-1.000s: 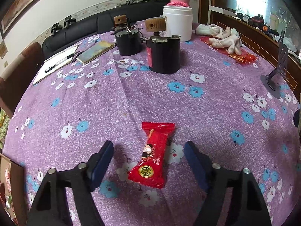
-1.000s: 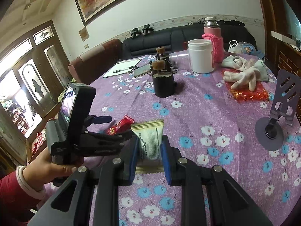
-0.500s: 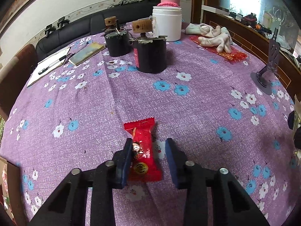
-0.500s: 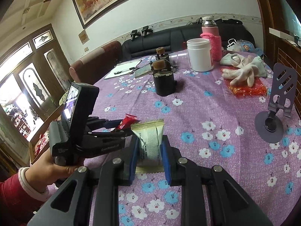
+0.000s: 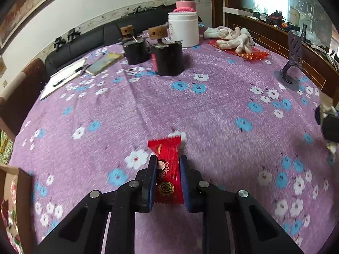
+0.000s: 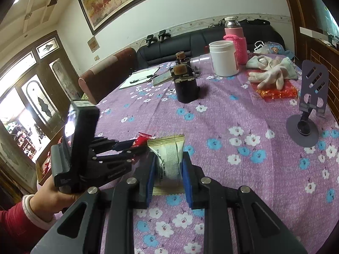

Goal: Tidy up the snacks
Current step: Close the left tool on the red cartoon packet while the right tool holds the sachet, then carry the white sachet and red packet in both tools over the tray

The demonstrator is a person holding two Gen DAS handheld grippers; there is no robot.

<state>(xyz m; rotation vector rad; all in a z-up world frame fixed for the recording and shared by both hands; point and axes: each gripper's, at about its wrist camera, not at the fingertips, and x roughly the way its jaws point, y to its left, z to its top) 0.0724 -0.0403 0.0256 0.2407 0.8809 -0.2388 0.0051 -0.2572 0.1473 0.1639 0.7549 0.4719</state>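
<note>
Left wrist: left gripper (image 5: pixel 167 176) clamps red snack (image 5: pixel 167 169); right gripper (image 6: pixel 167 170) grips cream snack (image 6: pixel 168 160). Lift straight, keep grip firm.

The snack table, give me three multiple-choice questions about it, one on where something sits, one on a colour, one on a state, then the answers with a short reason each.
1. Where does the white jar stand?
A. At the far side of the table, by the pink-sleeved flask
B. On the grey phone stand
C. Between the fingers of the left gripper

2. What colour is the snack packet in the left gripper?
A. Blue
B. Red
C. Black

3. What is the state of the right gripper?
A. Wide open over bare cloth
B. Shut on nothing
C. Shut on the cream snack packet

Answers: 1 A, the jar stands far back, next to the flask. 2 B, the red snack packet sits between the blue fingers. 3 C, both fingers press the cream packet's sides.
</note>
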